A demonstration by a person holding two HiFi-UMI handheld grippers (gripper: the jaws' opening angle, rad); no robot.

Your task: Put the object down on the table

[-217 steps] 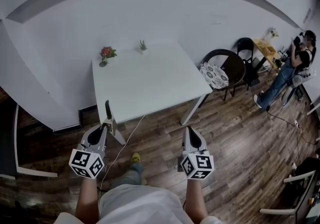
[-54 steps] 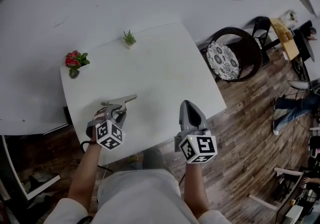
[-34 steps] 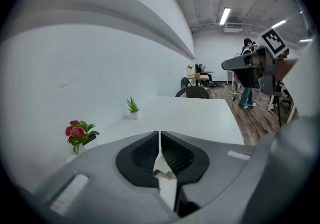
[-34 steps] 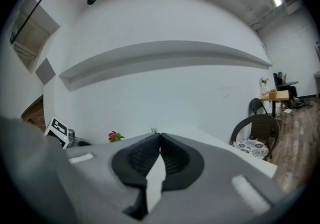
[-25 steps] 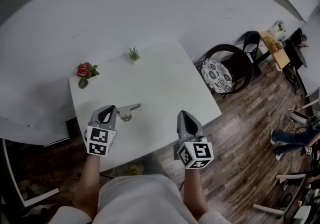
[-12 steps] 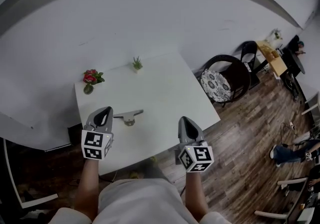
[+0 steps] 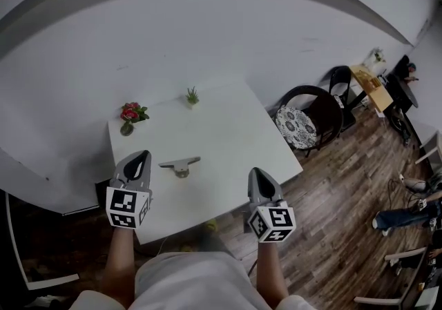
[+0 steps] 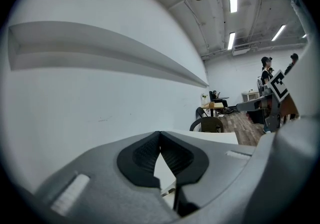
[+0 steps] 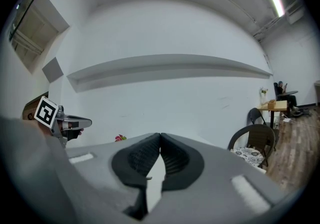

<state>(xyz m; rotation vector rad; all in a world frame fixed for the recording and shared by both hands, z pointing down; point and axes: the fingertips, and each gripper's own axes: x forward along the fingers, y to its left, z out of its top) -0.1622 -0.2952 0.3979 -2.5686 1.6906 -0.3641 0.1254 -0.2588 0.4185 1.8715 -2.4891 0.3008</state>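
Jaws on my left gripper point(image 8: 160, 134) are clenched tip to tip on nothing; my right gripper point(image 9: 160, 136) is clamped empty too. I see the grey metal object point(image 7: 179, 163) lying flat on the white tabletop point(image 7: 228, 129), just beyond the left gripper and apart from it. Red flowers point(image 7: 129, 113) and a small green plant point(image 7: 192, 97) stand at the far edge; a round chair point(image 7: 307, 114) sits on wooden floor point(image 7: 331, 191).

Grey grippers point(image 7: 141, 155) point(image 7: 254, 171), marker cubes point(image 7: 127, 208) point(image 7: 272, 223), seemingly pale top point(image 7: 185, 281)
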